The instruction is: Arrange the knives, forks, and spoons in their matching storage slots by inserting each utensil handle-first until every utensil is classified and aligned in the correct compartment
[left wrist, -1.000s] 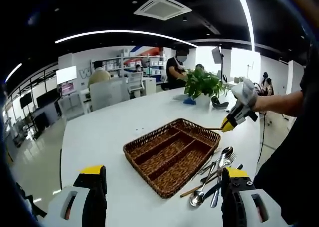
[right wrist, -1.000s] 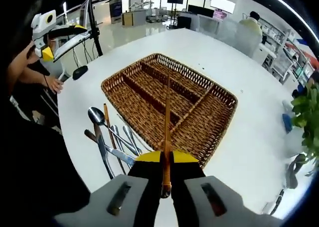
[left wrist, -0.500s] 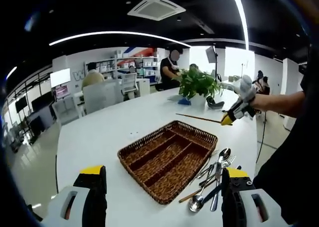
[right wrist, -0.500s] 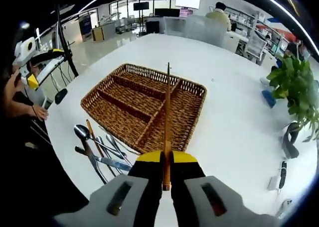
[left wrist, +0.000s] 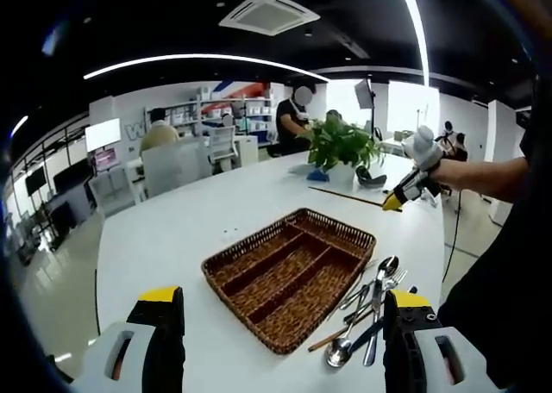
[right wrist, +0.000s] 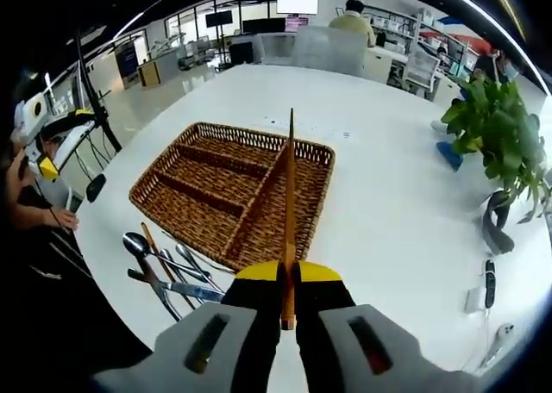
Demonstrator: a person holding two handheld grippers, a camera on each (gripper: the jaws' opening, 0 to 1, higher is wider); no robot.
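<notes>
Care now: your right tool (right wrist: pixel 287 277) grips what looks like a wooden-handled utensil (right wrist: pixel 290 203); lower it along a wicker tray (right wrist: pixel 231 179) slot; left tool (left wrist: pixel 280 324) gapes wide.

The pile of utensils (right wrist: pixel 168 271) beside the wicker tray (right wrist: pixel 185 165) is too tangled to sort knives from forks, and a dark sleeve (right wrist: pixel 52 272) covers its near ends. In the left gripper view the right jaw hides part of that pile. The wooden-handled utensil's (right wrist: pixel 289 212) working end is buried between the right gripper's (right wrist: pixel 287 283) jaws.
</notes>
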